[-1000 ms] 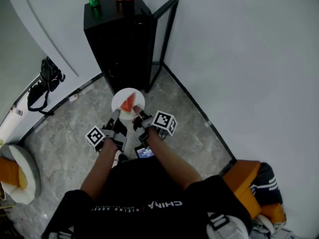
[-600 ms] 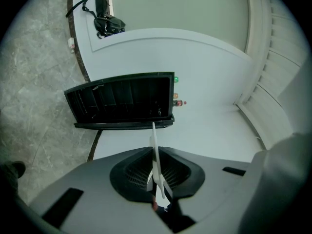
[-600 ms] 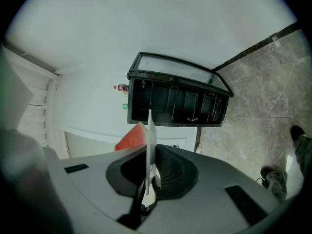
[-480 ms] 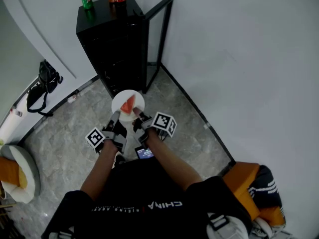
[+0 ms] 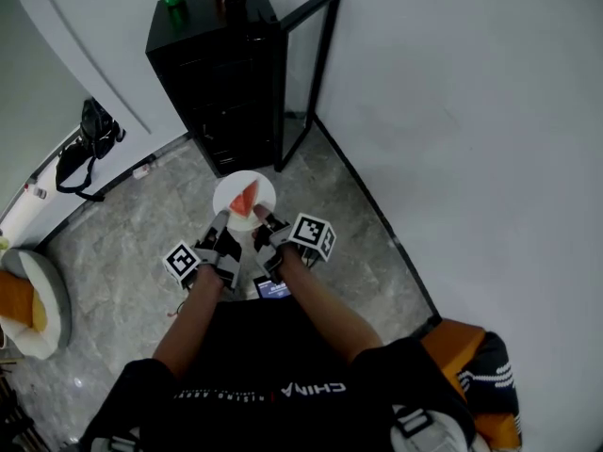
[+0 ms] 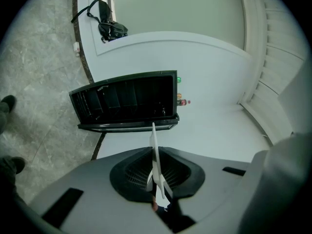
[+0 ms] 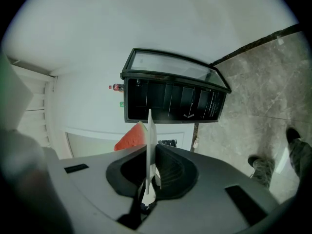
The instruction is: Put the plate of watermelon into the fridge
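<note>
Keep the plate (image 5: 226, 192) level and move both hands as one on the way to the fridge (image 5: 221, 83), so as not to tip the watermelon (image 5: 244, 197) or twist the rim out of either grip. Aim for the open front beside the swung-out door (image 5: 311, 73), and probably pick a shelf with room before leaning in. Held between the two: left gripper (image 5: 219, 222) clamped on the near-left rim, right gripper (image 5: 261, 220) closed likewise on the near-right rim, with the thin white edge pinched in each. Carried in the air above the floor (image 5: 141, 215), just ahead of both, short of the fridge.
</note>
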`<state>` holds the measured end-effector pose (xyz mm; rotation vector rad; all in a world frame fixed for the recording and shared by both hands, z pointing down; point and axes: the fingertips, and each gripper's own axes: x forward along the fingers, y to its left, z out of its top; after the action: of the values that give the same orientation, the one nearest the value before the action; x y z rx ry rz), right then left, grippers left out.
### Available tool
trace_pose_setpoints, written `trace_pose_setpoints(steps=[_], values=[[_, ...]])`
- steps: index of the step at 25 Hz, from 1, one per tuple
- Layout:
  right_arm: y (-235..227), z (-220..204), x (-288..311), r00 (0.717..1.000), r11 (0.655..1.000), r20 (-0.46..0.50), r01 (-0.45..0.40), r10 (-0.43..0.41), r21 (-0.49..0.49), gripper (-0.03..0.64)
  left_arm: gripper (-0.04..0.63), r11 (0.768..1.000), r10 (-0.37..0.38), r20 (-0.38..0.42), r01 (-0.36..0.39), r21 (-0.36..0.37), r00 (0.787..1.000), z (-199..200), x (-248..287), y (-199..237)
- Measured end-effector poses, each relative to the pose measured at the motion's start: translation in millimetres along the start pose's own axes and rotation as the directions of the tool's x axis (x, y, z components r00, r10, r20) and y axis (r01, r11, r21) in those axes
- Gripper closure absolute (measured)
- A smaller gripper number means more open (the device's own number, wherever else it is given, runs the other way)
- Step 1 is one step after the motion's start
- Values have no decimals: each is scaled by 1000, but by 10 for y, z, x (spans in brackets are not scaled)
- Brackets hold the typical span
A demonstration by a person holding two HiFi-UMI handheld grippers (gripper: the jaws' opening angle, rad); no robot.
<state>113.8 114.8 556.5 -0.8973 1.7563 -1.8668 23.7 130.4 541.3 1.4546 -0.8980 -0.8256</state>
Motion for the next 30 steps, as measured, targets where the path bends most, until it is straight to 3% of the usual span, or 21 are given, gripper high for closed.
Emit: trace_pose_setpoints(steps=[5, 18, 30], values=[[-33, 62, 182, 1000, 1000, 11, 4, -4, 17, 588, 552, 1000, 0, -13, 0, -4, 1000, 149, 132, 38], [225, 352, 1195, 994, 1000, 105, 7, -7, 7, 588, 552, 999, -32, -121, 32, 3, 992, 1097, 802, -29], [345, 205, 1873, 983, 1000, 185, 9, -11, 10, 588, 552, 998, -61, -216, 65, 13, 975, 1830, 943, 19]])
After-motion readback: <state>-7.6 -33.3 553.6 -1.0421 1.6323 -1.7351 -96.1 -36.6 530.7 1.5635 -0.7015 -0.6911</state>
